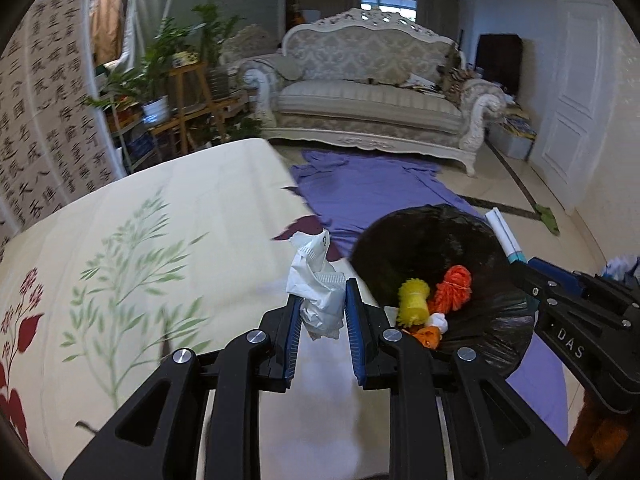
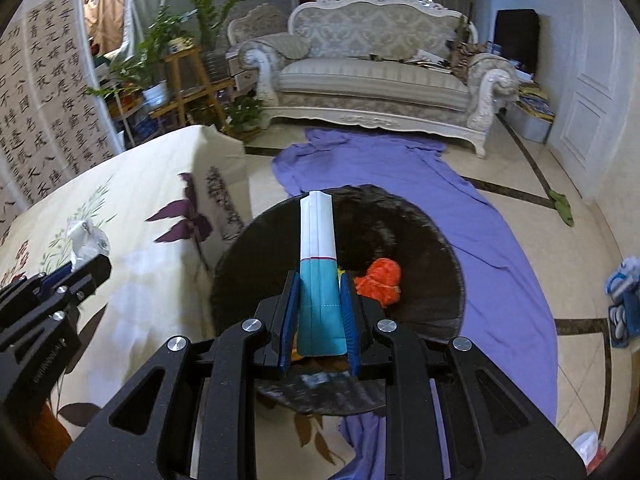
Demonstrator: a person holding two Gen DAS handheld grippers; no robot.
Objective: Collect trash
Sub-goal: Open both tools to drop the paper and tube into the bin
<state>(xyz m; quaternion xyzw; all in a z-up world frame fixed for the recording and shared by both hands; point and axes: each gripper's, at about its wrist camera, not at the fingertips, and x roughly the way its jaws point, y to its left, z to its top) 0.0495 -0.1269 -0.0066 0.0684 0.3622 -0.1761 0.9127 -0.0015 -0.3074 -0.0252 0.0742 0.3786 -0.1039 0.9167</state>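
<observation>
My left gripper [image 1: 322, 300] is shut on a crumpled white wrapper [image 1: 318, 284] above the table's right edge, just left of a bin lined with a black bag [image 1: 440, 240]. Yellow [image 1: 414, 302] and orange yarn bundles [image 1: 452, 282] lie inside the bin. My right gripper [image 2: 319, 300] is shut on a folded white and teal paper packet [image 2: 318, 264], held upright over the bin [image 2: 420, 240]. The orange bundle [image 2: 380, 278] shows beside it. The left gripper with the wrapper [image 2: 86, 240] shows at the left in the right wrist view.
A table with a cream floral cloth [image 1: 140, 220] lies to the left. A purple sheet [image 2: 480, 220] covers the floor under the bin. A white sofa [image 2: 380, 72] stands at the back, plants [image 2: 172, 48] at the back left, blue items [image 2: 624, 300] at the right.
</observation>
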